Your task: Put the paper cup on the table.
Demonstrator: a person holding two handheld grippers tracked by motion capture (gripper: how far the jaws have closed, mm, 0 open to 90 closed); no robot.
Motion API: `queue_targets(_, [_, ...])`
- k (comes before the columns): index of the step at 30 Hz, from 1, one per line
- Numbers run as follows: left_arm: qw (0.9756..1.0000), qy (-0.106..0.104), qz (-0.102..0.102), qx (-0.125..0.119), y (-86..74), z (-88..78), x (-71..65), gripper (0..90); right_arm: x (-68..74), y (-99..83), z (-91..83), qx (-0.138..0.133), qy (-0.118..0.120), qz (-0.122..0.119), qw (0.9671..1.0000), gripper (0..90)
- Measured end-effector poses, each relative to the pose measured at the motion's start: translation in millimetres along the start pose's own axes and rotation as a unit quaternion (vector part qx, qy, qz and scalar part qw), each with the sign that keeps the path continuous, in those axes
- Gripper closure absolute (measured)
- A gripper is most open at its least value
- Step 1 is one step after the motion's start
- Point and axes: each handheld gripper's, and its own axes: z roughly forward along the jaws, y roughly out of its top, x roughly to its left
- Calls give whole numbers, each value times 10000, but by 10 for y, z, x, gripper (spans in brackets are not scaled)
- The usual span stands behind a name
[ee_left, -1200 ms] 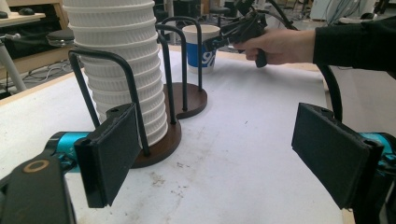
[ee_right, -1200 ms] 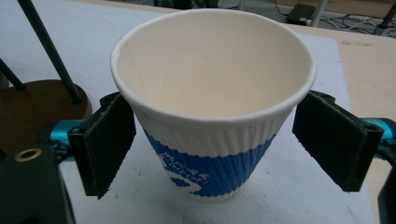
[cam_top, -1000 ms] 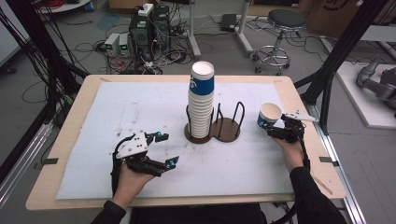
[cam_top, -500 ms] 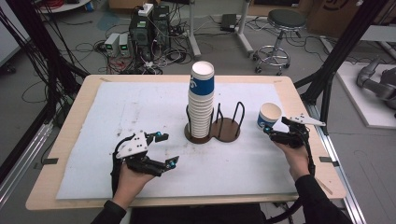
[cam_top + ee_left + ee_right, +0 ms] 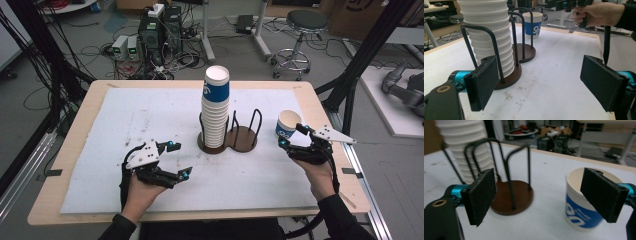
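Observation:
A tall stack of white paper cups (image 5: 216,107) stands in the left ring of a brown two-ring cup holder (image 5: 245,138); the right ring is empty. A single blue-and-white cup (image 5: 288,122) stands upright on the mat to the holder's right. My right gripper (image 5: 290,135) hangs just in front of that cup, open; in the right gripper view the cup (image 5: 580,212) stands beyond the right jaw, untouched. My left gripper (image 5: 181,159) rests at the front left, open, with nothing between its jaws (image 5: 539,82), facing the stack (image 5: 489,32).
A white mat (image 5: 150,115) covers the wooden table (image 5: 75,150). Black frame posts (image 5: 350,75) stand off the table's right corner. On the floor behind the table are computer boxes (image 5: 157,30) and a stool (image 5: 300,25).
My right gripper has drawn back from the single cup, toward the person and slightly up. The cup stays in place. The left gripper has not moved.

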Motion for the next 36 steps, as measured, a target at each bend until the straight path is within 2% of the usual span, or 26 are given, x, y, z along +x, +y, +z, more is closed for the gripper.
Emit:
queue_targets(4, [10000,12,-5,-25,14,2,9,153,114,72,-22,-134,499,-98,9986,139])
queue_targets(10, [9999,10,51,-111,61,-14,17,153,289,159,-40,-283,1002,-266,9942,140])
queue_targets(13, [9999,-60,65,-147,84,-17,8,153,362,183,-17,-252,1354,-347,9899,140])
queue_targets(16, [9997,-163,99,-161,108,-7,-1,153,422,190,2,-305,1717,-401,9839,140])
queue_targets(18, [9996,-201,120,-150,121,-2,-8,153,450,199,9,-286,2047,-406,9776,140])
queue_targets(20, [9995,-219,121,-203,133,1,-13,153,467,208,3,-303,2265,-362,9729,139])
queue_targets(21, [9994,-236,130,-205,141,-1,-13,153,469,212,0,-346,2331,-387,9711,139])
queue_targets(25, [9993,-242,150,-225,154,-13,-18,153,484,242,-48,-304,2271,-339,9728,139])
queue_targets(28, [9993,-228,158,-252,155,-40,-23,153,484,260,-58,-395,2263,-304,9728,140])
queue_targets(36, [9992,-214,154,-313,174,-87,4,153,544,228,17,-403,2472,-438,9671,140])
